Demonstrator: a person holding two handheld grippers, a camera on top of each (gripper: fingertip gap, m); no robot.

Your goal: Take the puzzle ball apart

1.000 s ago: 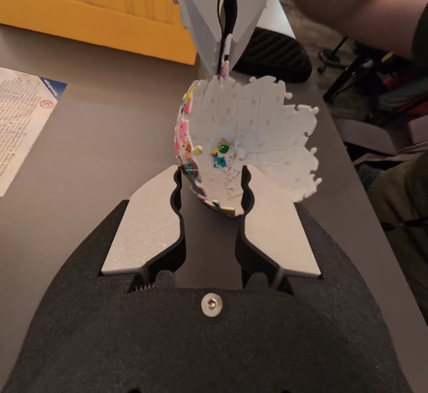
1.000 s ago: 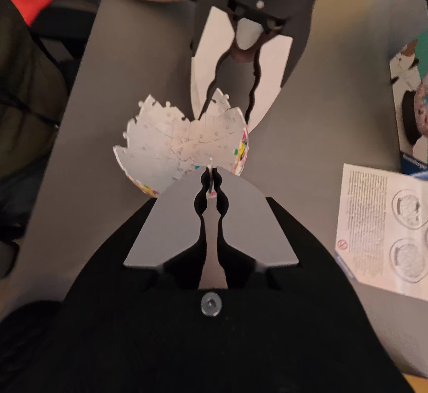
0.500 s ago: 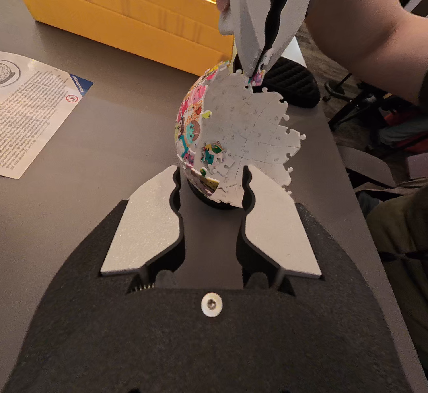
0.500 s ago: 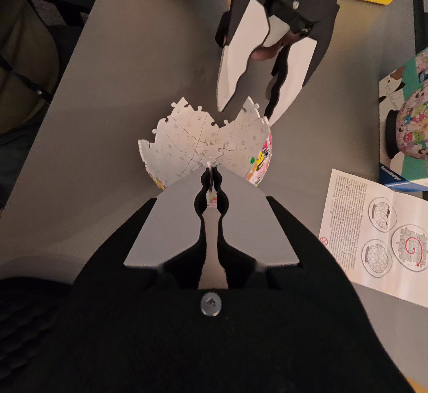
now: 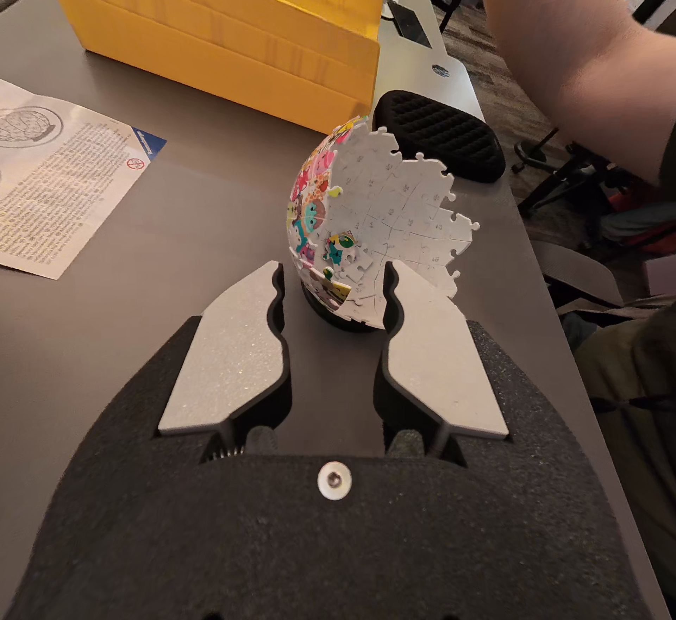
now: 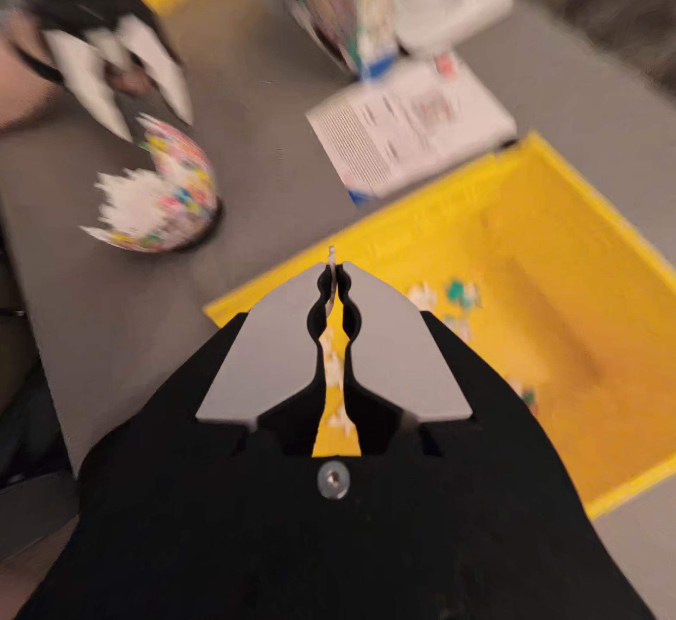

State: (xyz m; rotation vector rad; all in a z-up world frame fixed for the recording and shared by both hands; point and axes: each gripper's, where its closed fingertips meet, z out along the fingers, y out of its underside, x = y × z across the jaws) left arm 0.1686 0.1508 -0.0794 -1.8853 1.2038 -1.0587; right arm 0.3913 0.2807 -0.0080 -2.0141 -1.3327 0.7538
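Left wrist view shows the puzzle ball [image 5: 369,222] as a part-dismantled shell standing on a dark round base on the grey table [image 5: 205,222], its white inner face and jagged, knobbed rim turned toward the table's right edge, the colourful printed outside facing left. It looks light, thin and brittle at the joints: each curved piece is locked to its neighbours by small tabs, so a hard squeeze across the shell would likely buckle it. The safest hold seems to be one exposed rim piece [image 5: 439,178], pinched flat across its thickness and peeled outward. The left gripper [image 5: 333,269] sits just in front of the shell with its jaws spread, holding nothing, one finger close to the lower rim. In the blurred right wrist view, the right gripper [image 6: 332,266] is pressed together on a thin puzzle piece [image 6: 331,255] held edge-on, over the near rim of the yellow bin [image 6: 548,200], where several loose pieces [image 6: 461,293] already lie. A printed instruction sheet [image 5: 62,178] lies on the table to the left, a black mesh pad [image 5: 439,138] behind the ball, and a forearm [image 5: 585,64] crosses above
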